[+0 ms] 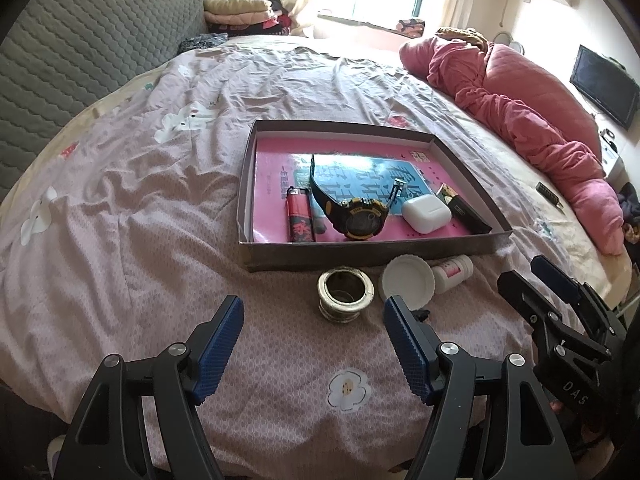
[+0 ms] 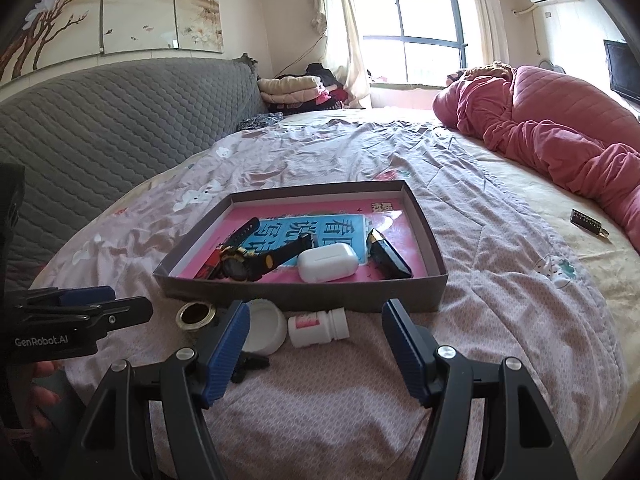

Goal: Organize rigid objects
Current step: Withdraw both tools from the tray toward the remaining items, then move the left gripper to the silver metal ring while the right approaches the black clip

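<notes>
Bedding in pale pink (image 1: pixel 168 216) carries a shallow grey cardboard tray (image 1: pixel 360 254) holding a red lighter (image 1: pixel 299 216), black-and-yellow wristwatch (image 1: pixel 362 216), white earbud case (image 1: pixel 426 213) and dark flat box (image 1: pixel 464 212) along its near wall. Just outside that wall lie a metal tape roll (image 1: pixel 346 292), white round lid (image 1: pixel 408 280) and small white pill bottle (image 1: pixel 452 272). Left gripper (image 1: pixel 314 354) and right gripper (image 2: pixel 316 354) both gape wide, holding nothing.
</notes>
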Action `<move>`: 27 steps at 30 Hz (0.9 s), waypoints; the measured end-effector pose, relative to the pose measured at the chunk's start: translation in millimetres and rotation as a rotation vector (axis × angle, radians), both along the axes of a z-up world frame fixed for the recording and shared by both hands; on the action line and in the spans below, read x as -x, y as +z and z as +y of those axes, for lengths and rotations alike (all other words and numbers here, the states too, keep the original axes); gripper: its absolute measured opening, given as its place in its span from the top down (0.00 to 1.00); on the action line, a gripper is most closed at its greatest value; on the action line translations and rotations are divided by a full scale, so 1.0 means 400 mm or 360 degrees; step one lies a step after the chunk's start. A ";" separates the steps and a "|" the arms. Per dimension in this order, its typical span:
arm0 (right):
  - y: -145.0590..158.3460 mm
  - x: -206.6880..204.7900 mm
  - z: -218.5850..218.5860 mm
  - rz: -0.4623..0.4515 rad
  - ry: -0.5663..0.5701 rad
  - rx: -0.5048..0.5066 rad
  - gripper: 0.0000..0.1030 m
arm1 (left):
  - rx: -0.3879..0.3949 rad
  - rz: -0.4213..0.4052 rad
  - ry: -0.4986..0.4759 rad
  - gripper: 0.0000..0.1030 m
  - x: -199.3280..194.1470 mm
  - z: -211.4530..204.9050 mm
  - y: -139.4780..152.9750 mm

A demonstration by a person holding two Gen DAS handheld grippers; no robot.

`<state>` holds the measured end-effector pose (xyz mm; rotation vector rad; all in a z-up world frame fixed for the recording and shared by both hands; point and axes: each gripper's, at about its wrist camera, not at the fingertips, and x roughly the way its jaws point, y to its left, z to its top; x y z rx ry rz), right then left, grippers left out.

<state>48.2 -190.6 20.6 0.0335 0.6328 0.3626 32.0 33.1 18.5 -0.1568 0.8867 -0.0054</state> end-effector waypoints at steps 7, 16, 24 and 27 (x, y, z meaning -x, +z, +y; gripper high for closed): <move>-0.006 0.022 0.008 0.0027 0.0023 0.0011 0.34 | 0.0021 0.0018 -0.0014 0.28 0.014 -0.006 -0.006; -0.020 0.048 0.047 0.0052 0.0115 0.0066 0.34 | 0.0012 0.0044 -0.0026 0.28 0.018 -0.013 -0.025; -0.039 0.051 0.074 0.0099 0.0165 0.0096 0.34 | 0.0026 0.0061 -0.0034 0.28 0.017 -0.012 -0.041; -0.045 0.051 0.079 0.0112 0.0173 0.0098 0.34 | 0.0028 0.0067 -0.0034 0.28 0.017 -0.012 -0.047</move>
